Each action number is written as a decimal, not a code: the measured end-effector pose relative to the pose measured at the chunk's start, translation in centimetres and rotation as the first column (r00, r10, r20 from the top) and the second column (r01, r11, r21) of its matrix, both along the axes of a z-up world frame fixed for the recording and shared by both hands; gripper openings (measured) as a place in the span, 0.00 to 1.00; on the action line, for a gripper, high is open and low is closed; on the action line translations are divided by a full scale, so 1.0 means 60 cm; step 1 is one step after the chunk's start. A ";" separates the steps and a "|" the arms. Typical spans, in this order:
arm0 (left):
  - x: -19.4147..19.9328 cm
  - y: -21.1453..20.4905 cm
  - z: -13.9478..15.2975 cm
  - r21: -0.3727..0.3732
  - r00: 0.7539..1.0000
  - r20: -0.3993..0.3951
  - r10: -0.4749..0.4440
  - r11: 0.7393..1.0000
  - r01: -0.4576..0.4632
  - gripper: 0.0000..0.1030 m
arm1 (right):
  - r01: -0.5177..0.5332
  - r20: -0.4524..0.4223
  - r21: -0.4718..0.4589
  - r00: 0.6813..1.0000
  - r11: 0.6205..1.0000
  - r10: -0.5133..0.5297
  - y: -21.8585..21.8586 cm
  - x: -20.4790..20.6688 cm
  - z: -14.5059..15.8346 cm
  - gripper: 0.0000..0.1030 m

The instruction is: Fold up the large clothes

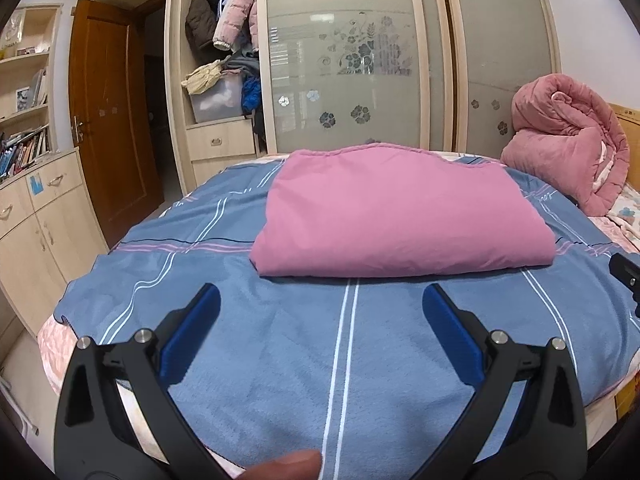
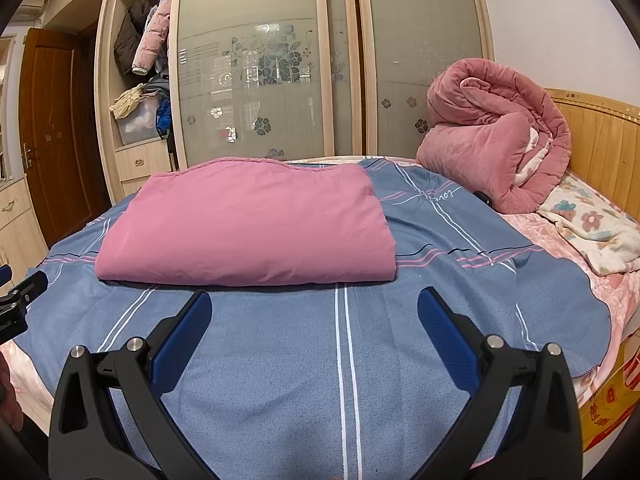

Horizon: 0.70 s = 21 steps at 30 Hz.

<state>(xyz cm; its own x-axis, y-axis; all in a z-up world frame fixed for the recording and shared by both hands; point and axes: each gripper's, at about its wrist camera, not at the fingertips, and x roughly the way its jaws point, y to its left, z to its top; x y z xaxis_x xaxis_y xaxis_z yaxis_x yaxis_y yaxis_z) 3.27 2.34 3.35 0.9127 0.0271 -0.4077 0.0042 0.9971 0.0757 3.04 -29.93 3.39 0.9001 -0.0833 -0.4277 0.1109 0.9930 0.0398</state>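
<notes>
A pink garment (image 1: pixel 400 216) lies folded into a flat rectangle on the blue striped bed cover (image 1: pixel 320 360). It also shows in the right wrist view (image 2: pixel 248 224), left of centre. My left gripper (image 1: pixel 320 304) is open and empty, held above the cover just in front of the garment's near edge. My right gripper (image 2: pixel 314 308) is open and empty too, in front of the garment's near right part. The right gripper's tip shows at the left view's right edge (image 1: pixel 626 276); the left gripper's tip shows at the right view's left edge (image 2: pixel 20 296).
A rolled pink quilt (image 2: pixel 496 132) sits at the head of the bed by the wooden headboard (image 2: pixel 600 136), with a floral blanket (image 2: pixel 592 228) beside it. A wardrobe with sliding glass doors (image 1: pixel 344 60) stands behind the bed. Cabinets (image 1: pixel 36 220) and a brown door (image 1: pixel 108 128) are left.
</notes>
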 end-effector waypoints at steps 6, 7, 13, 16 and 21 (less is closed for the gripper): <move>0.001 0.001 -0.001 -0.007 1.000 -0.002 0.002 1.000 -0.002 0.98 | 0.001 0.001 -0.001 1.000 1.000 -0.001 -0.001 -0.001 -0.001 0.99; 0.000 0.001 -0.001 -0.006 1.000 0.000 0.002 1.000 -0.002 0.98 | 0.001 0.002 -0.002 1.000 1.000 -0.001 0.000 0.000 -0.001 0.99; 0.000 0.000 -0.002 -0.004 1.000 -0.004 0.001 1.000 -0.001 0.98 | 0.000 0.000 -0.003 1.000 1.000 0.000 0.000 0.001 -0.002 0.99; 0.001 -0.001 -0.002 -0.007 1.000 -0.005 0.001 1.000 -0.001 0.98 | 0.001 0.002 -0.004 1.000 1.000 -0.001 -0.001 0.001 -0.002 0.99; 0.001 -0.001 -0.002 -0.008 1.000 -0.006 0.000 1.000 0.000 0.98 | 0.002 -0.001 0.000 1.000 1.000 -0.002 -0.002 -0.001 -0.002 0.99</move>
